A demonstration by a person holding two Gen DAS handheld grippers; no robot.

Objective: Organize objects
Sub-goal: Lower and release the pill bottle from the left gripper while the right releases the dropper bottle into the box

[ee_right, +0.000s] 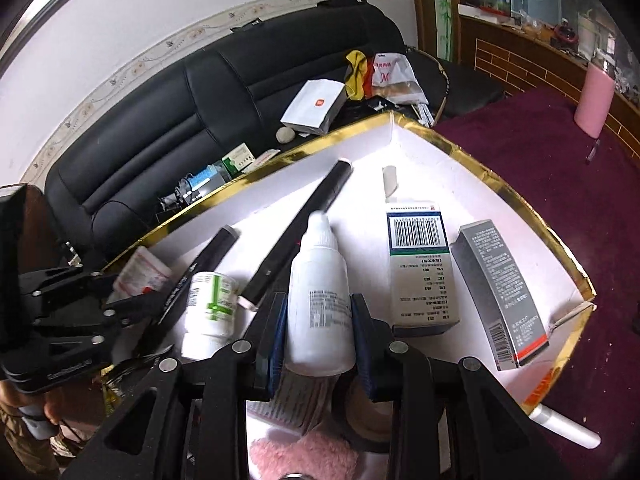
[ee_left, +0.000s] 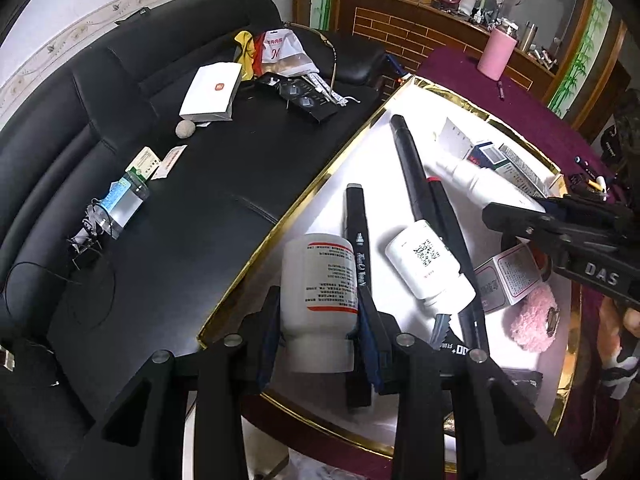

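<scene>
— Where's the left gripper (ee_left: pixel 318 320) now?

— Low over the near corner of the gold-rimmed white tray (ee_left: pixel 320 184). Its jaws are closed on a white pill bottle with a red-bordered label (ee_left: pixel 318 280), one pad pressed against each side. The bottle stands between them, its broader end nearest the camera.

— And the right gripper (ee_right: pixel 320 328)?

— Same tray, the other side. Its jaws clamp a white dropper bottle (ee_right: pixel 318 292) by the lower body, the nozzle pointing away towards the far corner of the tray.

— What lies around them?

— Just left of the dropper bottle lies a small white bottle with a green-striped label (ee_right: pixel 210 308), and a long black pen-like stick (ee_right: pixel 300 232) runs diagonally behind both. To the right, a white medicine box with a barcode (ee_right: pixel 418 264) lies flat, and a grey box (ee_right: pixel 498 292) sits beside it near the tray's edge. A pink fluffy thing (ee_left: pixel 534 316) lies at the near end of the tray.

— And the tray itself?

— It sits on a tabletop with a maroon cloth (ee_right: pixel 520 152), right against a black leather sofa (ee_left: pixel 140 184). A pink tumbler (ee_left: pixel 496 54) stands well off on the cloth.
</scene>
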